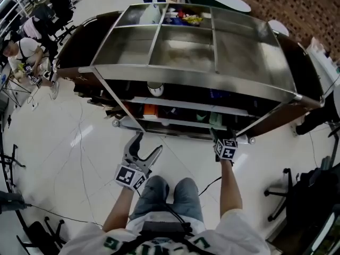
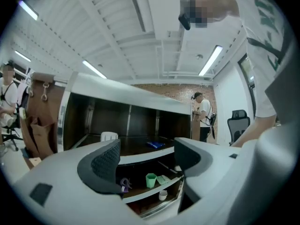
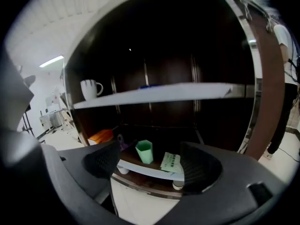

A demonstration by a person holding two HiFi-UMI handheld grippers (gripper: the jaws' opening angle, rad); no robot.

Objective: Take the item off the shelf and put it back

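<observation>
1. Green cup (image 3: pixel 144 152), likely my target, stands on the lower shelf (image 3: pixel 140 168) beside a green packet (image 3: pixel 172 163).
2. My right tool (image 3: pixel 149 162) is spread, empty and short of the cup; I centre on it and close gently.
3. My left tool (image 2: pixel 147 158), also spread and empty, should hang back.

I stand on a shiny white floor (image 1: pixel 69 142). In front of me is a big dark brown shelf unit (image 1: pixel 244 62) with a shiny metal top. Past it lies brown patterned carpet (image 1: pixel 297 9). Long white ceiling lights (image 2: pixel 210 60) glow above a red brick wall (image 2: pixel 171 90). A black office chair (image 2: pixel 238 121) stands nearby.
</observation>
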